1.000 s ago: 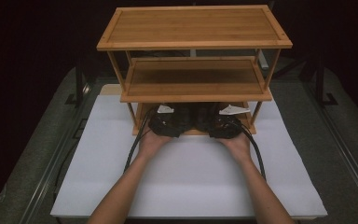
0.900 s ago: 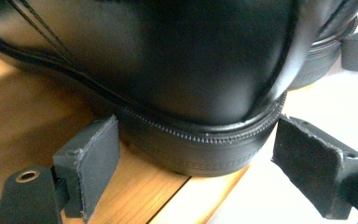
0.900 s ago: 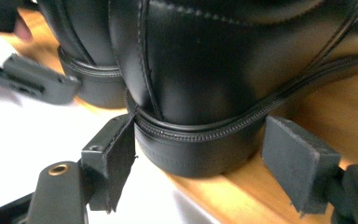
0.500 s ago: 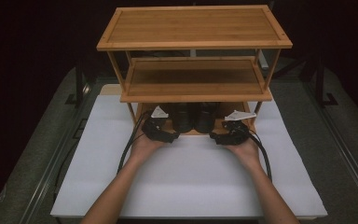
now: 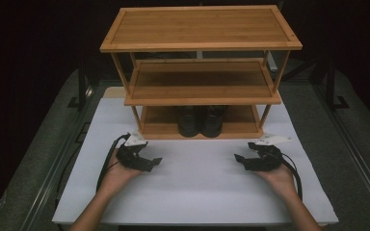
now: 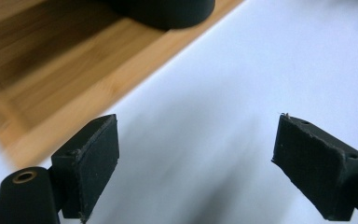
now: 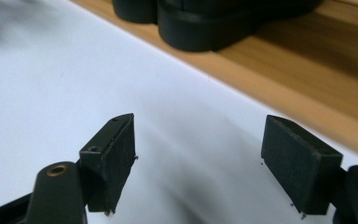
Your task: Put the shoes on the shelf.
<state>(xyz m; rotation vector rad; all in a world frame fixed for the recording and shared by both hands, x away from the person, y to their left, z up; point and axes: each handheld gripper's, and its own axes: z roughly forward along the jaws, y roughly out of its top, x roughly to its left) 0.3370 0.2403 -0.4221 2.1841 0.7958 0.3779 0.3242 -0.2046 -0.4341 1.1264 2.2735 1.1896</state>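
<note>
Pair of black shoes (image 5: 202,120) sitting on the three-tier bamboo rack's (image 5: 200,29) bottom shelf; left gripper (image 5: 150,163) and right gripper (image 5: 241,160) hovering wide open, empty, over the white surface (image 5: 197,187); gripper views revealing separated pads (image 6: 93,163).

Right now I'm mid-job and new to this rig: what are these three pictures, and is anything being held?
No robot: a person holds a two-jaw tool in each hand. The high view looks down on a white table. The left gripper and right gripper hover above it, both open and empty. A three-tier bamboo shoe rack stands at the back, with a pair of black shoes on its bottom shelf. The other two pictures come from cameras on the grippers, looking along their black pads toward the rack's bottom edge and the shoes.
</note>
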